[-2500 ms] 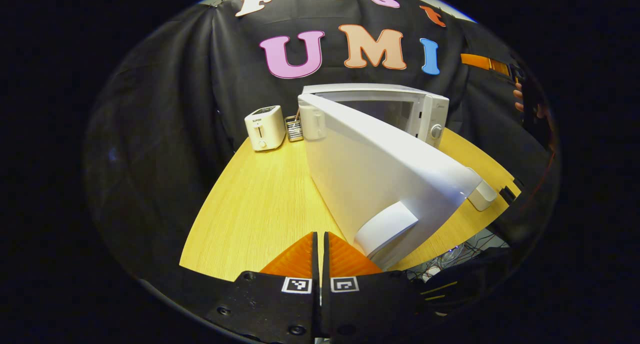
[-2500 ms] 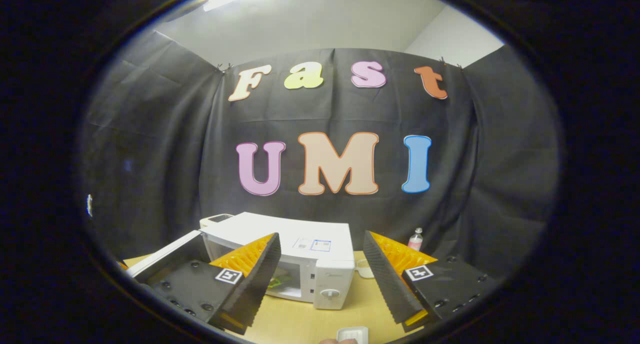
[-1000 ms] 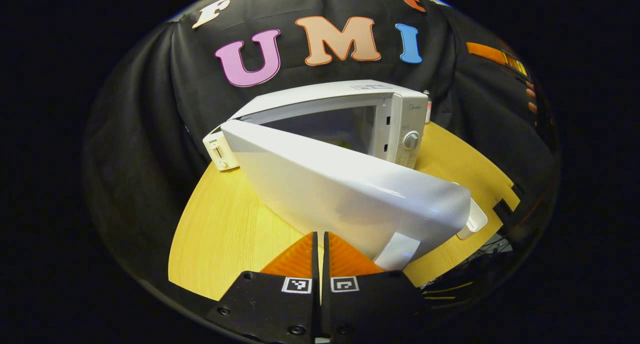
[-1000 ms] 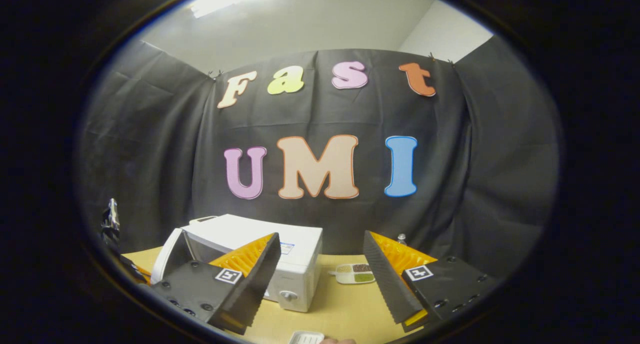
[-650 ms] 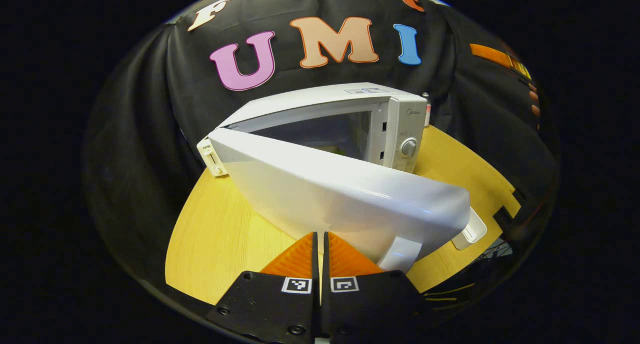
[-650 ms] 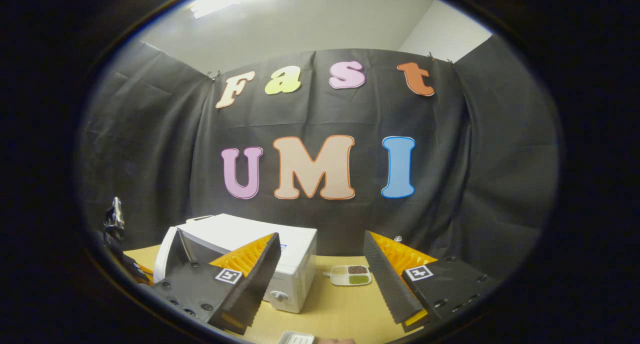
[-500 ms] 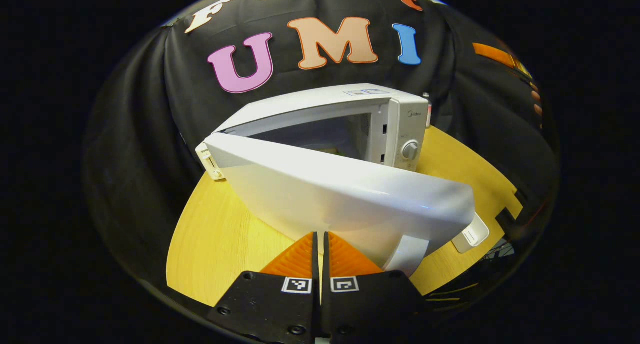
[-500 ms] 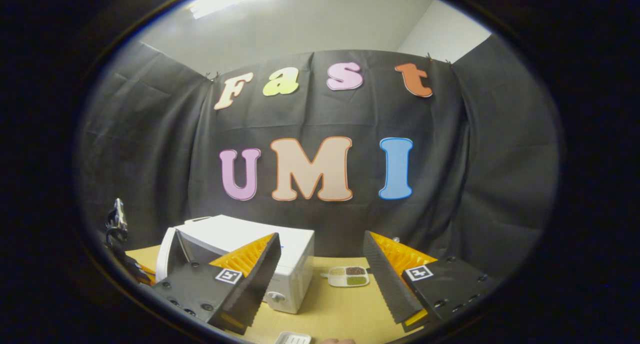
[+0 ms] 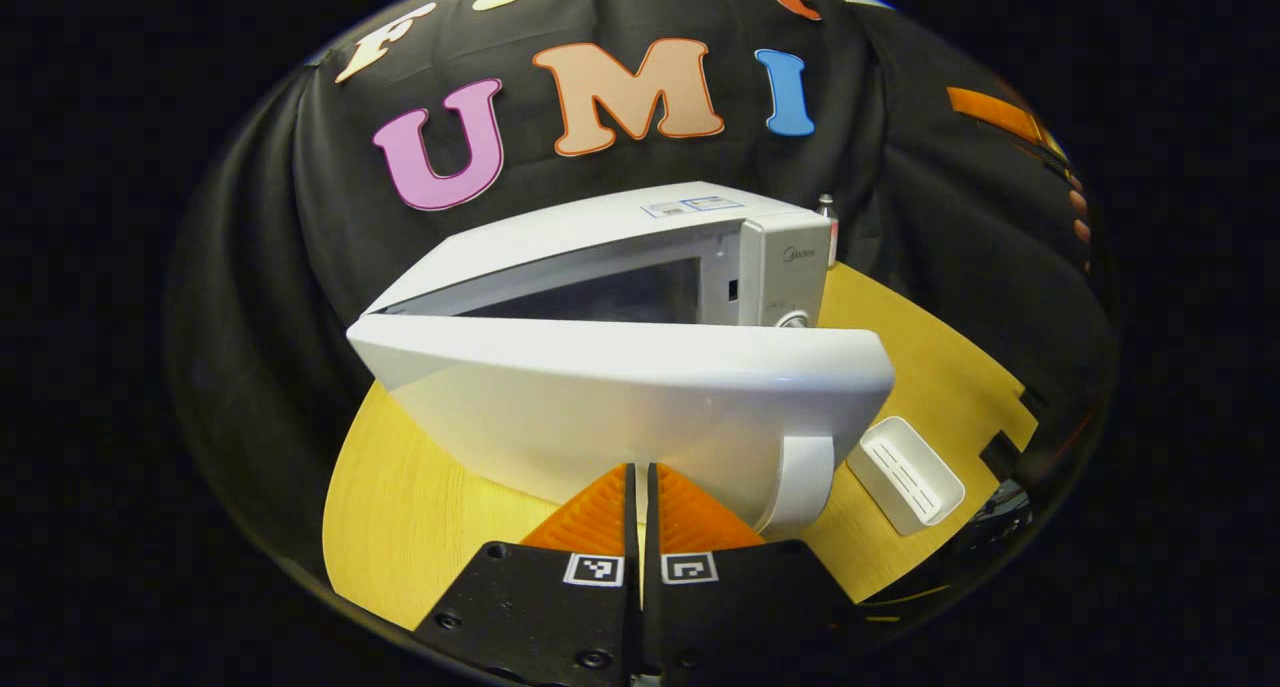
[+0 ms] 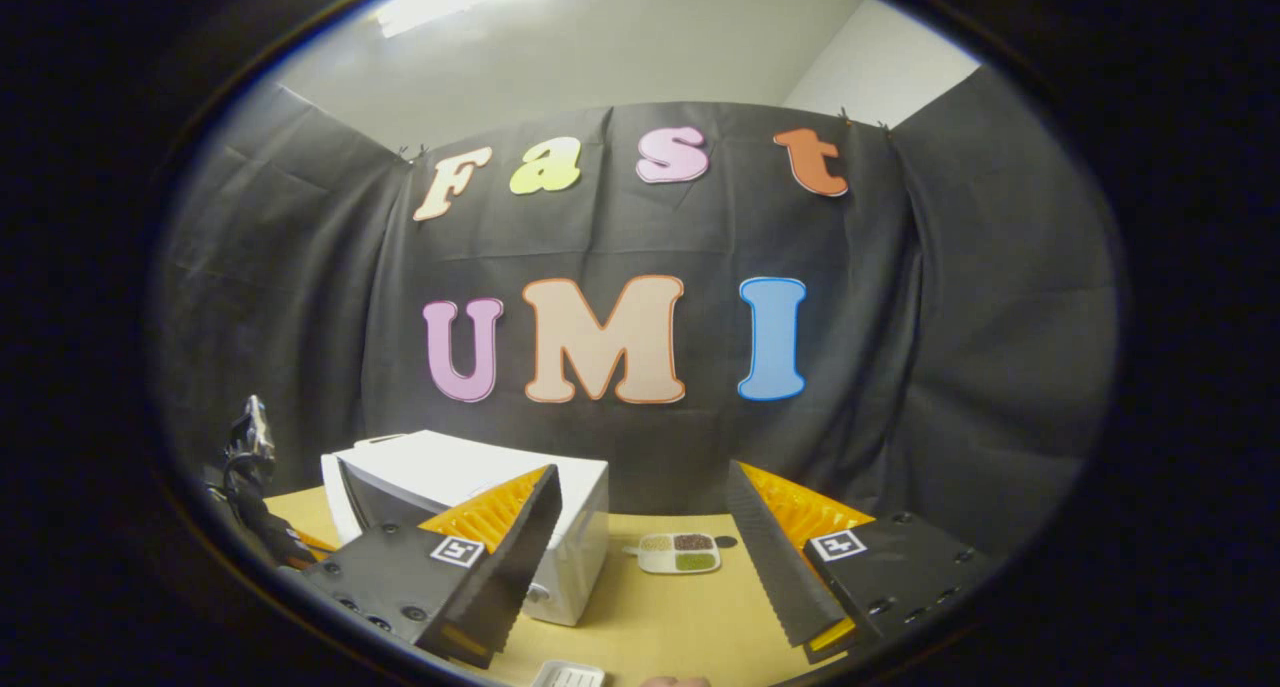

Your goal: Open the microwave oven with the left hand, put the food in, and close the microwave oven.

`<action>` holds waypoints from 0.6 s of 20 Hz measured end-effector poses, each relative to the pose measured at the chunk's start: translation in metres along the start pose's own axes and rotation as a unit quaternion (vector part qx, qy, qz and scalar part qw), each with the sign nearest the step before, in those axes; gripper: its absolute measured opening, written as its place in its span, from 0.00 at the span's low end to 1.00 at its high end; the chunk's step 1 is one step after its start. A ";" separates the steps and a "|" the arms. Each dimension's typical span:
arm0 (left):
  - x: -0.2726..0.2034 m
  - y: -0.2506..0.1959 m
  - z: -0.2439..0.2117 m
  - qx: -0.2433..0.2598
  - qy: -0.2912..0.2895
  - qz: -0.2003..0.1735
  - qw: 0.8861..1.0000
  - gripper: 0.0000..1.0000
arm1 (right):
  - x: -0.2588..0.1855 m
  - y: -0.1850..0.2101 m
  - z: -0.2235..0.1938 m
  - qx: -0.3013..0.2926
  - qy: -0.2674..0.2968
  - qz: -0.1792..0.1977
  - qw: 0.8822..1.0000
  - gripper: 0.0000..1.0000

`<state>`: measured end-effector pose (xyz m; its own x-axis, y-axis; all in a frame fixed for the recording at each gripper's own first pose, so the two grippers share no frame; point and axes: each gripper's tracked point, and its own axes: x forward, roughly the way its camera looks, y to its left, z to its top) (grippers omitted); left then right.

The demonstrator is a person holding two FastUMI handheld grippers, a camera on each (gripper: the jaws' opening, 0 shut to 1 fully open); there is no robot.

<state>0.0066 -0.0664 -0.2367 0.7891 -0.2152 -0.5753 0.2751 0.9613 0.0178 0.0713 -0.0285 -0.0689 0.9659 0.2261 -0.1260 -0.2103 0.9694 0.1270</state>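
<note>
Left gripper (image 9: 640, 487) fingers pressed together against the part-open microwave door (image 9: 620, 397); right gripper (image 10: 640, 547) fingers spread apart, holding nothing, above the table (image 10: 670, 617).

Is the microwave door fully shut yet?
No: in the left gripper view the door stands ajar from the microwave, the cavity showing behind it.

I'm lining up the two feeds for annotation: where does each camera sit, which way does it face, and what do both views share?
Left gripper view: rides on the left gripper, low at the table's near edge, facing the microwave door; its own fingers sit together at the bottom.
Right gripper view: rides on the right gripper, held higher and tilted up at the booth wall; its own fingers stand apart.
Shared: the microwave oven, the table, and the small white tray.
</note>
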 end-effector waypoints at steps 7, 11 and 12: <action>0.033 -0.027 0.016 0.018 0.003 -0.032 0.999 0.00 | -0.008 -0.009 0.002 0.001 0.002 -0.009 1.000 0.96; 0.046 -0.035 0.023 0.025 0.005 -0.041 0.999 0.00 | -0.011 -0.021 0.003 0.006 0.003 -0.020 1.000 0.96; 0.050 -0.034 0.025 0.025 0.004 -0.040 0.999 0.00 | -0.012 -0.023 0.004 0.008 0.003 -0.022 1.000 0.96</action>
<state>0.0502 -0.1144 -0.2454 0.7594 -0.2889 -0.5829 0.3643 0.9312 0.0130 0.0654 -0.0541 -0.0666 0.9734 0.1840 -0.1368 -0.1653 0.9766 0.1374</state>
